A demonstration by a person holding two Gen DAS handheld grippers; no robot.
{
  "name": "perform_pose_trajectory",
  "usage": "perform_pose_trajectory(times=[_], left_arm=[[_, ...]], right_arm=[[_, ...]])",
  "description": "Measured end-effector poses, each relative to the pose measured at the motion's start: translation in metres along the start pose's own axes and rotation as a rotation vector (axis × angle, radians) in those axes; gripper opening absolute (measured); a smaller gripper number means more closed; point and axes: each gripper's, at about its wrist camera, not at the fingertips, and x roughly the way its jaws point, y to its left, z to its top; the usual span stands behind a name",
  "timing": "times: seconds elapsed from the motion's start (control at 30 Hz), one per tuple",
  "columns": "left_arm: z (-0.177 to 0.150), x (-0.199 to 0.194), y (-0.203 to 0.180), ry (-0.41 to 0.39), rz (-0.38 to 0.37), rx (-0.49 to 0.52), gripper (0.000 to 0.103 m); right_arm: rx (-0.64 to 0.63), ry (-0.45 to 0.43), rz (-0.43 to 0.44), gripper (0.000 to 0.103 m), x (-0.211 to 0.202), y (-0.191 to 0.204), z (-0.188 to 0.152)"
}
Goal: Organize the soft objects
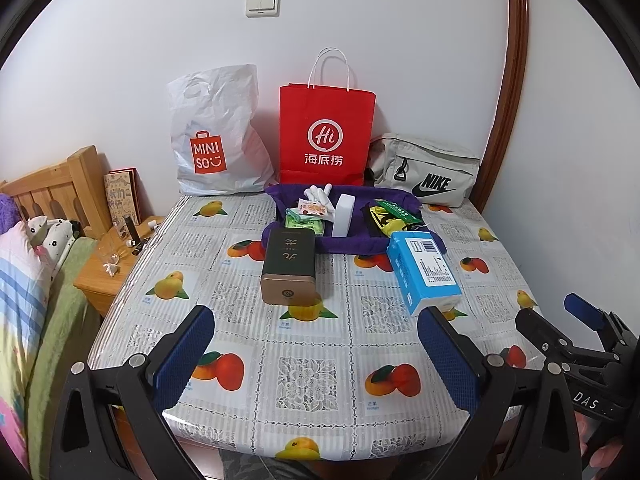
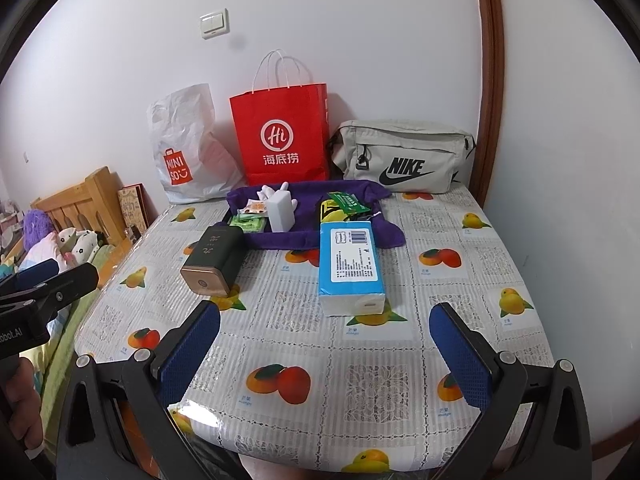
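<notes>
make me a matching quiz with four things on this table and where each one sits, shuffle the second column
Things:
1. tissue pack
2. dark tin
3. grey Nike bag
4. white block

Places:
A. against the wall, right of the red paper bag
B. inside the purple tray
C. on the tablecloth, in front of the tray's right part
D. on the tablecloth, at the tray's front left corner

Pairs: 1-C, 2-D, 3-A, 4-B

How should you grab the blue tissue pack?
Judging by its pose, grip the tissue pack across its two long sides near the white near end, coming from the front with the right tool. It lies flat, lengthwise toward that open tool, with bare table on both sides.
</notes>
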Motion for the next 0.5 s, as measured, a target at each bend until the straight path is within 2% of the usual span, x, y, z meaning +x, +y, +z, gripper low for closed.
perform_pose_trajectory(times=[0.5], left_arm=[[0.0002,-0.0006,0.0001,-0.001,0.000,0.000,0.103]], right_arm=[[0.002,-0.008,-0.006,0.103,-0.0022,-0.0011,-0.0018]])
